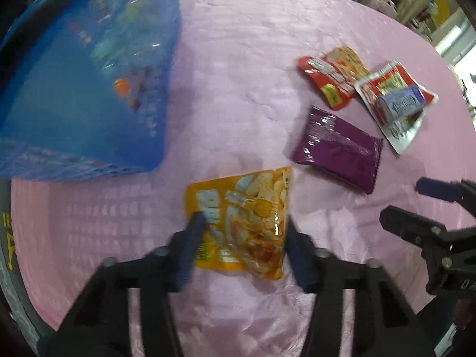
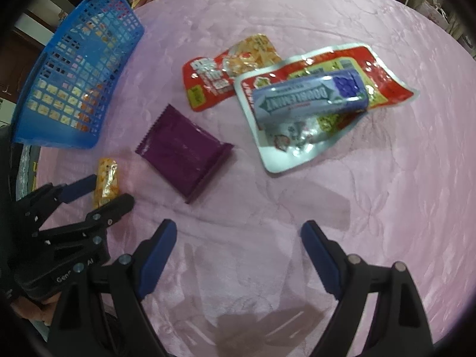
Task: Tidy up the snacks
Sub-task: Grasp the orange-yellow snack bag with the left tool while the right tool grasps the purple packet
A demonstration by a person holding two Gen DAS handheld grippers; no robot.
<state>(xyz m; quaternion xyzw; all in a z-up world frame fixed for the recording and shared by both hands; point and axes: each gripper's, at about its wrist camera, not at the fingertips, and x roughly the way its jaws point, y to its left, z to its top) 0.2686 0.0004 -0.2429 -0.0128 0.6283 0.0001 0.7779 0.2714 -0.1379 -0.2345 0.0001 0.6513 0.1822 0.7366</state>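
Note:
My left gripper (image 1: pixel 242 221) is shut on a yellow snack pouch (image 1: pixel 247 220), its fingers pressing both side edges; the pouch is seen edge-on in the right wrist view (image 2: pixel 106 183). A blue mesh basket (image 1: pixel 83 89) stands at the left, also in the right wrist view (image 2: pixel 80 80). My right gripper (image 2: pixel 238 232) is open and empty over bare cloth. Ahead of it lie a purple packet (image 2: pixel 186 151), a red snack pouch (image 2: pixel 214 80), and a red-and-silver pouch (image 2: pixel 300 136) with a blue Doublemint gum pack (image 2: pixel 309 96) on top.
A pink tablecloth (image 2: pixel 386 208) covers the round table. The basket holds several snacks, blurred. Shelves and furniture stand beyond the table's far edge. The right gripper shows at the right in the left wrist view (image 1: pixel 407 205).

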